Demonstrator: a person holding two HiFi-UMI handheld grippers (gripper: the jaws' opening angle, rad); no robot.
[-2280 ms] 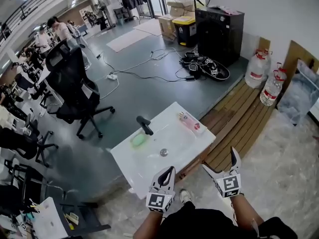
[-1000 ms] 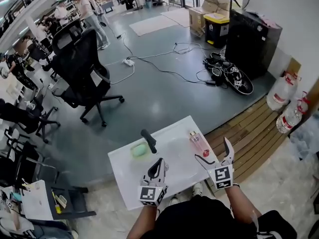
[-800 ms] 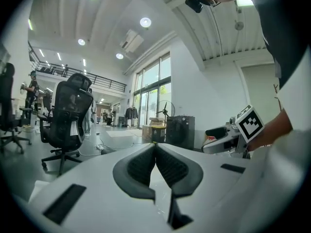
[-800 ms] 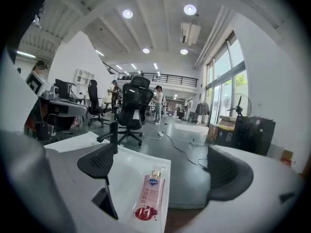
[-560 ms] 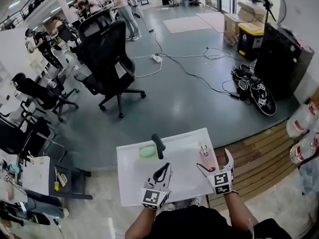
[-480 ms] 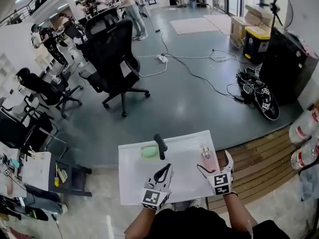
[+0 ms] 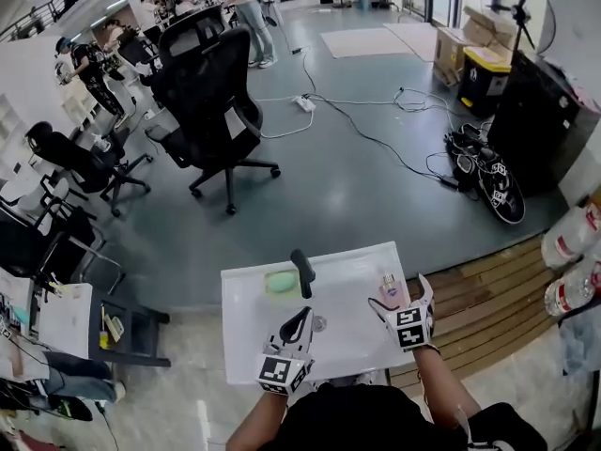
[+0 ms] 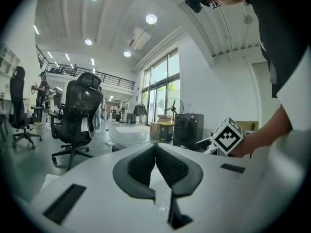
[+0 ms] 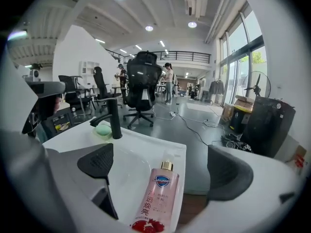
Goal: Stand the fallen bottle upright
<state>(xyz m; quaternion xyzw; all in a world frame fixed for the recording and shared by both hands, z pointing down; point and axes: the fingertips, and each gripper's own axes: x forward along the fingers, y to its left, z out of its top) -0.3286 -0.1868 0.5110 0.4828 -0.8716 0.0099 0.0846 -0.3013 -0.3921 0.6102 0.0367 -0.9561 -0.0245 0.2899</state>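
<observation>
A pink bottle (image 7: pixel 390 290) with a gold cap lies on its side on the right rim of the white sink (image 7: pixel 246 346). In the right gripper view the bottle (image 9: pixel 158 196) points its cap away from me, lying flat on the sink (image 9: pixel 165 146). My right gripper (image 7: pixel 402 296) is open just behind the bottle's base, one jaw on each side of its line and neither touching it; in its own view the right gripper (image 9: pixel 164 170) shows the same. My left gripper (image 7: pixel 303 316) is shut and empty above the basin's near side. In its own view the left gripper (image 8: pixel 155 154) has its pads pressed together.
A black faucet (image 7: pixel 302 272) stands at the sink's back edge with a green soap bar (image 7: pixel 279 282) to its left. Wooden slats (image 7: pixel 479 299) and water jugs (image 7: pixel 568 261) lie to the right. An office chair (image 7: pixel 211 101) and floor cables (image 7: pixel 376 139) are beyond the sink.
My right gripper has moved forward and slightly left, up to the bottle's base, still open. The left gripper stays shut over the basin. The bottle has not moved.
</observation>
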